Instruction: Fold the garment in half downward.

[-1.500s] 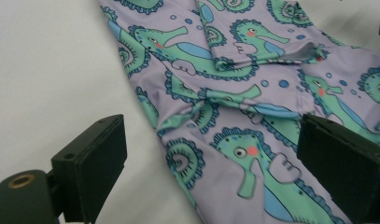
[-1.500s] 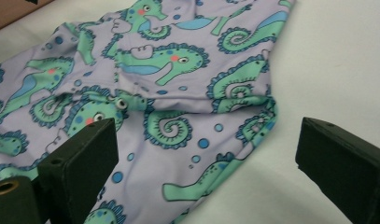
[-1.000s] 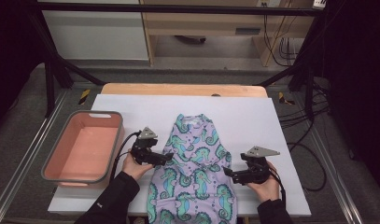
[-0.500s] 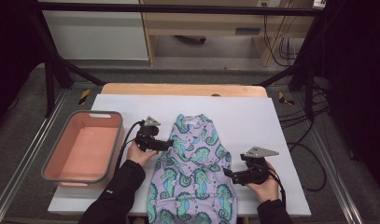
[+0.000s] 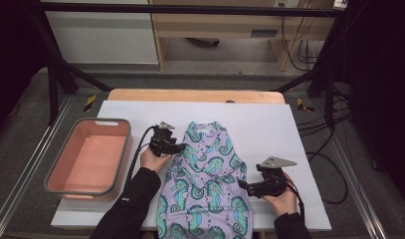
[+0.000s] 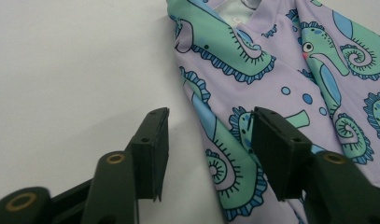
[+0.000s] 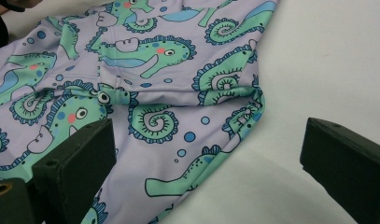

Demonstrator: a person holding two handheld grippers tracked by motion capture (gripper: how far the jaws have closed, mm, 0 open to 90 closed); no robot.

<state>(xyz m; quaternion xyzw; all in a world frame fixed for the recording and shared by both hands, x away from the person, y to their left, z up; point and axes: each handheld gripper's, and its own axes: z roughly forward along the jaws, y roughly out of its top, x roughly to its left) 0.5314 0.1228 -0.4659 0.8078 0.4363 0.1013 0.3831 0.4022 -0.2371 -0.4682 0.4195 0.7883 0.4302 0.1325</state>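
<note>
A lilac garment with a green seahorse print point(image 5: 207, 174) lies flat on the white table cover, its neck end pointing away from me. My left gripper point(image 5: 182, 147) sits at the garment's upper left edge, open, with the cloth's border point(image 6: 211, 140) lying between its jaws. My right gripper point(image 5: 242, 184) is at the garment's right edge, lower down, open wide, and the fabric edge point(image 7: 215, 135) lies flat between its jaws. Neither gripper pinches the cloth.
A pink tub with a grey rim point(image 5: 88, 154) stands on the left of the table. The white cover point(image 5: 269, 124) has bare room right of and beyond the garment. Cables point(image 5: 329, 164) trail off the table's right side.
My left gripper has moved away from me along the garment's left edge toward the neck end. The right gripper has stayed where it was.
</note>
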